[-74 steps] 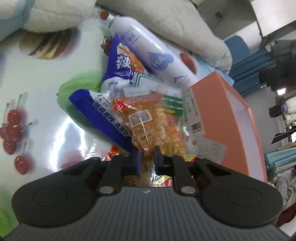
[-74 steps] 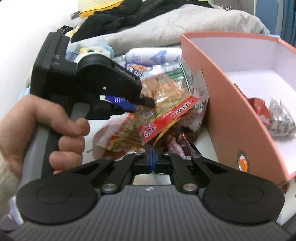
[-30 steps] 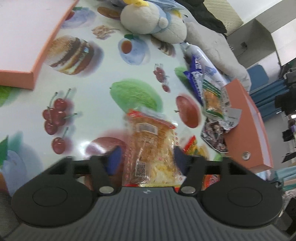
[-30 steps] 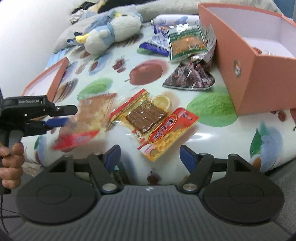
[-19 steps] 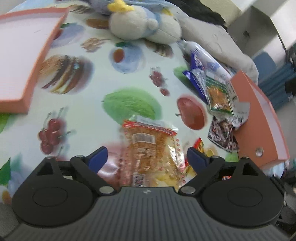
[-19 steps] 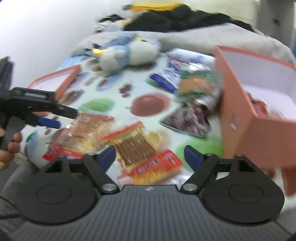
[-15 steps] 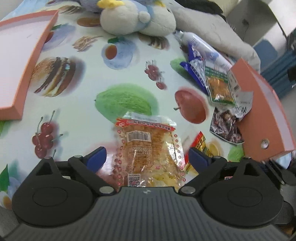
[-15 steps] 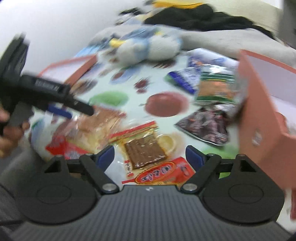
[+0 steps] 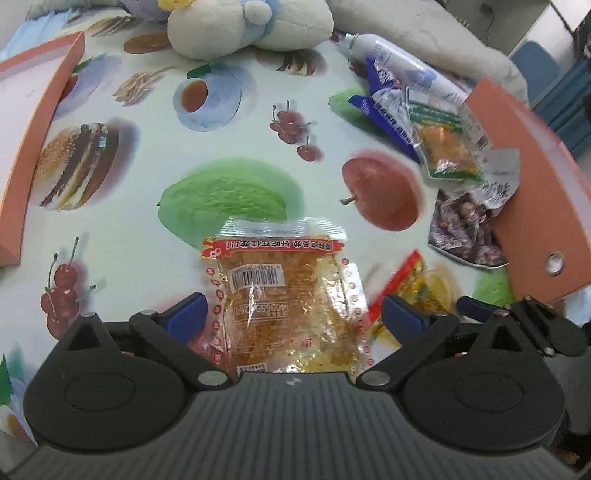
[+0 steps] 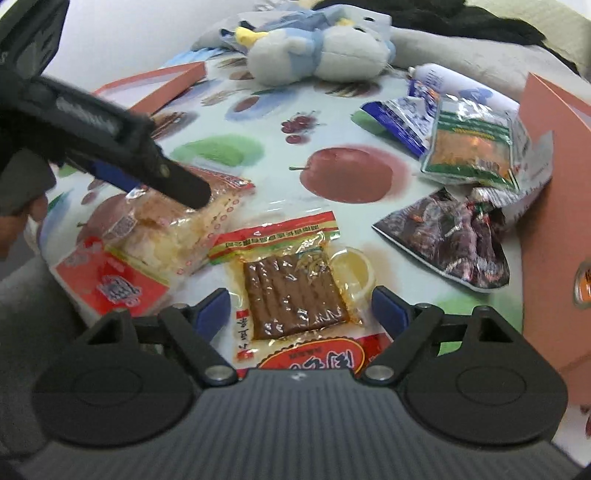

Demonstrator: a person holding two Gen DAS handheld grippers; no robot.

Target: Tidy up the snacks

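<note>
My left gripper (image 9: 291,317) is open, its jaws wide on either side of a clear orange-yellow snack pack (image 9: 280,295) lying on the fruit-print tablecloth. The same pack shows in the right wrist view (image 10: 173,229) under the left gripper (image 10: 147,173). My right gripper (image 10: 301,306) is open over a brown dried-tofu pack (image 10: 291,291) with a red-labelled pack (image 10: 317,358) just below it. A green pack (image 10: 472,147), a blue pack (image 10: 399,118) and a dark candy bag (image 10: 461,236) lie by the orange box (image 10: 554,184).
A plush penguin (image 9: 243,22) and a white bottle (image 9: 399,62) lie at the back. An orange box lid (image 9: 29,122) sits at the left. The orange box (image 9: 528,184) stands at the right. The right gripper shows at the left view's lower right (image 9: 517,321).
Both grippers have let go of their snack packs, pulled back from the box and opened wide. The packs now lie on the tablecloth near its front edge.
</note>
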